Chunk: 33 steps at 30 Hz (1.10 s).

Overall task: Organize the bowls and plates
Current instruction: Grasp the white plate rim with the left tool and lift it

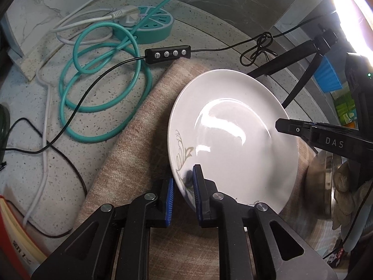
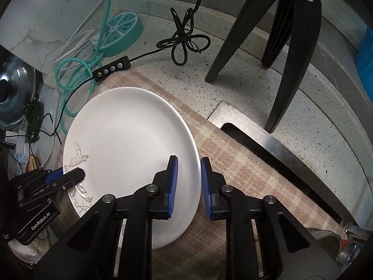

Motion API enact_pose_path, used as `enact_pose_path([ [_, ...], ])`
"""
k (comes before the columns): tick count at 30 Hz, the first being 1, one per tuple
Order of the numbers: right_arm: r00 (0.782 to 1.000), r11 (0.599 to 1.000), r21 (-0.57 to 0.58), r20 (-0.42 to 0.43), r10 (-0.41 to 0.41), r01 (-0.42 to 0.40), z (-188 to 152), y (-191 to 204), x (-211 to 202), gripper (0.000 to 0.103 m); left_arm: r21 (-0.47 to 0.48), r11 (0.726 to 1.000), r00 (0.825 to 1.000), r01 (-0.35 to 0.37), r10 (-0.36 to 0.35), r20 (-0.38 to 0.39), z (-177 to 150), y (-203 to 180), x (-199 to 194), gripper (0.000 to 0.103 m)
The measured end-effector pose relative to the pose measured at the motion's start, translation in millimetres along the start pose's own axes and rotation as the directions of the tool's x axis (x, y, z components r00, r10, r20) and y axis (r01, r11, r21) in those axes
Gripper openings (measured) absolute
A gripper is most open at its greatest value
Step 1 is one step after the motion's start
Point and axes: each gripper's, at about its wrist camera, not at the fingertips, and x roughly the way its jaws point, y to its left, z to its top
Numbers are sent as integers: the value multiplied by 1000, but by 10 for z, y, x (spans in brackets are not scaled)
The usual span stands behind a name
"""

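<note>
One round white ceramic plate (image 1: 235,137) with grey leaf print: two grippers, left gripper (image 1: 183,200) and right gripper (image 2: 189,185), straddle opposite rims, jaws parted, neither clenched.

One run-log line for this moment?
left hand-held gripper: straddling white plate rim | right hand-held gripper: straddling opposite rim | plate over plaid cloth

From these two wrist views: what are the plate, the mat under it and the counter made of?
Plate: looks like glazed ceramic or porcelain; white, glossy, sharp light reflections, a printed grey-green leaf motif near the rim.
Mat: woven fabric, matte, beige-pink plaid with visible weave.
Counter: seems terrazzo or speckled stone composite; pale grey with dark flecks, smooth and low in sheen.
</note>
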Motion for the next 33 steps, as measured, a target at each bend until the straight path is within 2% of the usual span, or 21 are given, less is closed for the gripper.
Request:
enact_pose_path([
  [7, 1000, 1000, -14, -2, -20, 20, 1, 29, 19, 18, -4, 1000, 1000, -2, 2, 2, 20, -19, 12, 13],
  [18, 1000, 1000, -16, -3, 13, -13, -82, 133, -39, 18, -15, 1000, 999, -27, 27, 21, -57, 3, -154, 13],
  [33, 999, 999, -22, 40, 32, -31, -461, 277, -464, 18, 0, 1000, 997, -18, 18, 75, -331, -70, -556, 13],
])
